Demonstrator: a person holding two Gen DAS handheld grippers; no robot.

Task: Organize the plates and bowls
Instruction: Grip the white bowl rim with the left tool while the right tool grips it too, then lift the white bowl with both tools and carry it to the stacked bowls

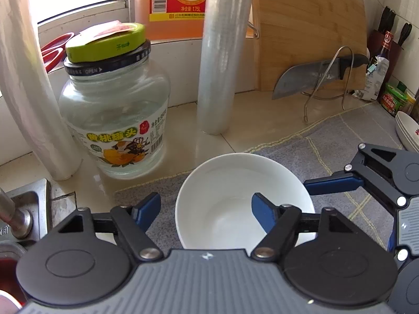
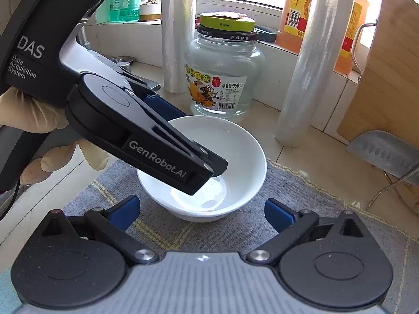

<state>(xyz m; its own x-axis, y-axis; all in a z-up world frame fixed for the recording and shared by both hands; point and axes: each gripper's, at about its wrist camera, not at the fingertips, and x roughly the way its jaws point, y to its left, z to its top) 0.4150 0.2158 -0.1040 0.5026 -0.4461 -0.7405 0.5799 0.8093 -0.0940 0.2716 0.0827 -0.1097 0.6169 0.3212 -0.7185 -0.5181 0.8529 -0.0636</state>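
Note:
A white bowl (image 1: 243, 201) stands upright and empty on a grey cloth (image 1: 340, 141). My left gripper (image 1: 204, 206) straddles the bowl's left rim: one blue pad is outside the wall, the other hangs inside the bowl, and neither presses on it. The right wrist view shows it from the side, its near finger (image 2: 207, 167) dipping into the bowl (image 2: 235, 151). My right gripper (image 2: 201, 212) is open just short of the bowl, on its opposite side. One of its fingers (image 1: 332, 183) reaches toward the right rim. A stack of white plates (image 1: 408, 130) sits at the far right.
A glass jar with a green lid (image 1: 115, 120) and two rolls of cling film (image 1: 222, 60) stand close behind the bowl. Further back are an orange bottle (image 1: 178, 0), a bamboo board (image 1: 309, 31) and a cleaver (image 1: 309, 76) in a wire rack. A sink edge (image 1: 34, 204) lies left.

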